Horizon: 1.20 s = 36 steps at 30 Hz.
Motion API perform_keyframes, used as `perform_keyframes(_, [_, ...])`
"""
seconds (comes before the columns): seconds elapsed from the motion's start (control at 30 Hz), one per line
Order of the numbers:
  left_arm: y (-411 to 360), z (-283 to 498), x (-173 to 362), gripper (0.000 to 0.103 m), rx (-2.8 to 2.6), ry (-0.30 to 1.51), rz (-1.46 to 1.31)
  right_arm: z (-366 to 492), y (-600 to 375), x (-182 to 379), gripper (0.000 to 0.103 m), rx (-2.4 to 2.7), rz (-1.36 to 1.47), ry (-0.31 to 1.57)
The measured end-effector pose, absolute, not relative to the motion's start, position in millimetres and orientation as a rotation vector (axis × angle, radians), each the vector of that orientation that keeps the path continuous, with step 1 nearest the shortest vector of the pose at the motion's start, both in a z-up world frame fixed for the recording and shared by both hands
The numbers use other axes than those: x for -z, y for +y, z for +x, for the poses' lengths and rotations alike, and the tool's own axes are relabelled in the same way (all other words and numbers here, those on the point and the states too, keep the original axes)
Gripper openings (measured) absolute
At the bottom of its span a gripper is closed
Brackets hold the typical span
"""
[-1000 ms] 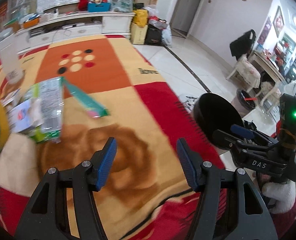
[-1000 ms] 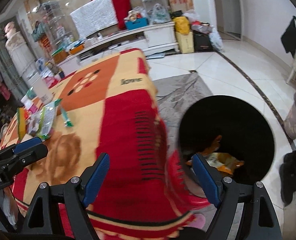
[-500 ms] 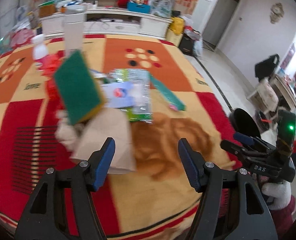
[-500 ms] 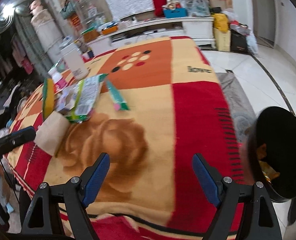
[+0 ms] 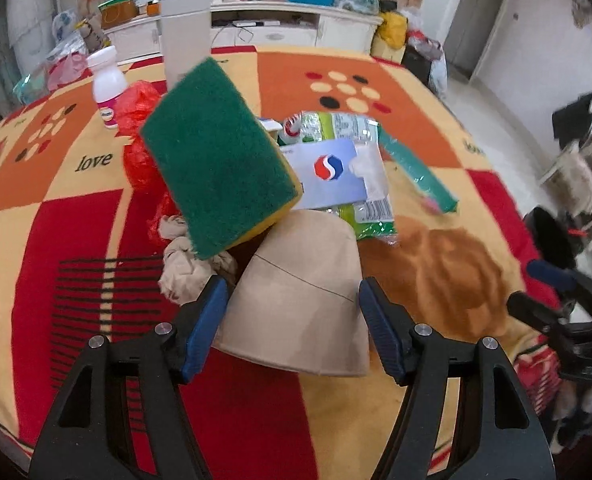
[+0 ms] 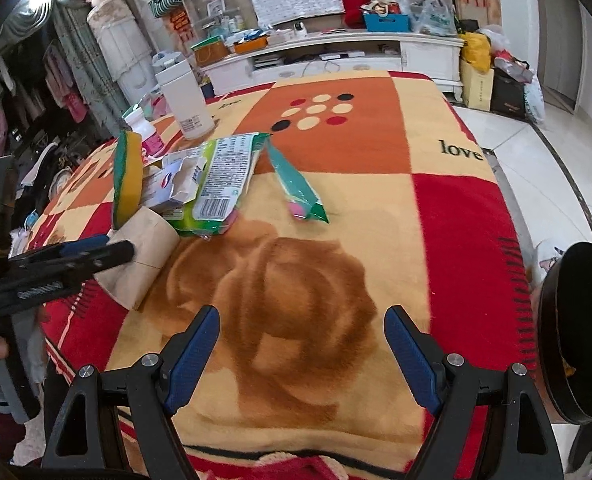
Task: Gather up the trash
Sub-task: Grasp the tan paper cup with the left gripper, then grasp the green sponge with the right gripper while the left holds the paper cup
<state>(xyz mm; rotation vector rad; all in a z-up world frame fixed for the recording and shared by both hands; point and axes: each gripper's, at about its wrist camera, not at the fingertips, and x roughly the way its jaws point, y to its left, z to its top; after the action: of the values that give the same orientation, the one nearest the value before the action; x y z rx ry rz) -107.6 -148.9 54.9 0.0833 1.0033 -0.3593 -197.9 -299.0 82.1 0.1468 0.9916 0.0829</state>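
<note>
My left gripper (image 5: 294,324) is open, its jaws on either side of a brown cardboard tube (image 5: 300,300) that lies on the blanket; whether they touch it I cannot tell. A green and yellow sponge (image 5: 216,164) leans over crumpled brown paper (image 5: 184,268). Behind lie a white carton (image 5: 332,172), a green plastic wrapper (image 5: 348,128) and a teal wrapper (image 5: 416,176). My right gripper (image 6: 300,356) is open and empty above the blanket's near edge. The black trash bin (image 6: 580,332) stands right of the table. The tube (image 6: 140,256) and the teal wrapper (image 6: 296,184) show in the right wrist view too.
A white bottle (image 5: 106,84), a red plastic bag (image 5: 136,108) and a tall white container (image 5: 186,36) stand at the far left of the table. A white cabinet (image 6: 336,52) with clutter is behind. The left gripper (image 6: 56,264) reaches in from the left.
My left gripper has swung left from the table's right side and closed in on the cardboard tube. My right gripper has turned from the bin towards the table.
</note>
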Motion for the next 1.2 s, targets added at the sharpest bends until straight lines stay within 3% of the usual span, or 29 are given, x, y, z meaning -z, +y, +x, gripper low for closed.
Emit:
perform_keyframes(0.47, [-152,-88,-44,0.075,0.4,1.101,0.037,-183,-281,-74,0.082,-0.117,0.142,1.02])
perform_keyframes(0.77, [-140,-104,-50,0.072,0.46,1.088,-0.061,-183,-281,-77,0.082,-0.111,0.136,1.015])
perform_keyframes(1.2, [-49,-137,-87,0.072,0.344,1.014,-0.085,-146,-216,-95,0.082,-0.288,0.149,0.976])
